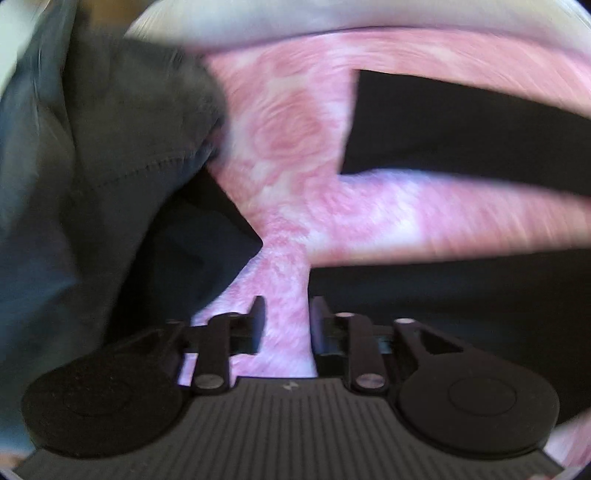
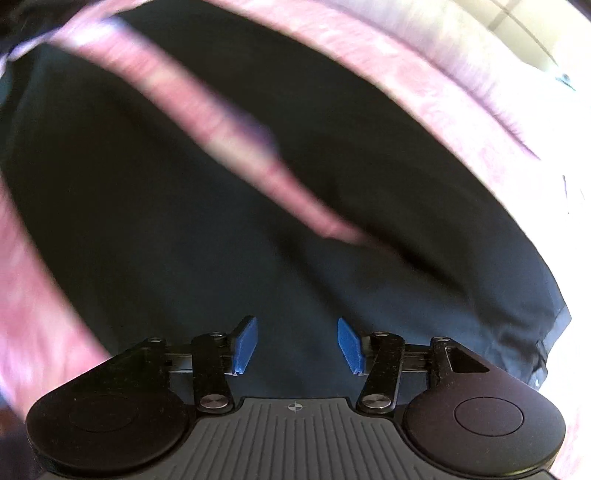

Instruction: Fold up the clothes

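A dark garment [image 1: 110, 166] with a stitched seam hangs bunched at the left of the left wrist view. Flat black parts of it [image 1: 443, 129] lie to the right on a pink rose-patterned cover [image 1: 288, 136]. My left gripper [image 1: 288, 314] is open over a bare strip of the cover, with nothing between its fingers. In the right wrist view the dark garment [image 2: 184, 221] fills the middle, with a narrow pink strip [image 2: 229, 136] showing between two dark parts. My right gripper [image 2: 297, 332] is open above the dark cloth, its blue pads [image 2: 245, 343] apart and empty. Both views are blurred.
The pink cover [image 2: 461, 110] runs around the garment on the left and the upper right. Beyond its edge lies a pale surface [image 2: 517, 33] at the top right of the right wrist view. A pale band [image 1: 332, 14] lies along the top of the left wrist view.
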The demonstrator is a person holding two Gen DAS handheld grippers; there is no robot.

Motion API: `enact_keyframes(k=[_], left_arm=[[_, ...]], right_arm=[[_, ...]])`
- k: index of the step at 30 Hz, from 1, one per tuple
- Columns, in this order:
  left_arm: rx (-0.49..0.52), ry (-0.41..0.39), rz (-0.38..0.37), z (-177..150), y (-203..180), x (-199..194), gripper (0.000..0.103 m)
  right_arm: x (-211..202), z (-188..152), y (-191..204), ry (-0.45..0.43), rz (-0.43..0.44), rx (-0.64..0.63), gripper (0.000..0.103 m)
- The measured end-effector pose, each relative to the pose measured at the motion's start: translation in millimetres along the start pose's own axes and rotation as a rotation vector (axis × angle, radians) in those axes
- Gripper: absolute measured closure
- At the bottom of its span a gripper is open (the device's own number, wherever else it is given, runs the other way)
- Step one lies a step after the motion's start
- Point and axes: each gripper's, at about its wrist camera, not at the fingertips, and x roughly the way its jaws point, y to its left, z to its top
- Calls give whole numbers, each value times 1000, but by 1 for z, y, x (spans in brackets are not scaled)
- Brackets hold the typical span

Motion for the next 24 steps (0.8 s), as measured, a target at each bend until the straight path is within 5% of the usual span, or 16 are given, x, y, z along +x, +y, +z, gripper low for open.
enact_keyframes(k=[4,8,10,13,14,15,21,24], left_arm=[[427,-75,0,-59,-43,-36,50],[878,-105,34,-126,-95,-33,50],[1018,-119,79,-144,-112,-18,57],[1101,-117,126,-148,-120,7,68],[1105,-109,120,-144,-119,14,77],[1105,-100,104,-140,-118,18,99],[976,-104,113,-142,-100,-20,100],[978,-38,52,-160,-107,-16,101]], right_arm=[[-8,-35,26,22,22,-124,51],[-4,-60,41,43,36,-174,51],[2,-68,46,53,32,-178,51],[5,-78,48,72,-7,-184,51],[7,-80,49,85,-25,-170,51],[9,-81,49,97,-43,-156,51],[9,-93,54,145,-147,-85,50],[8,-92,61,148,-165,-42,50]])
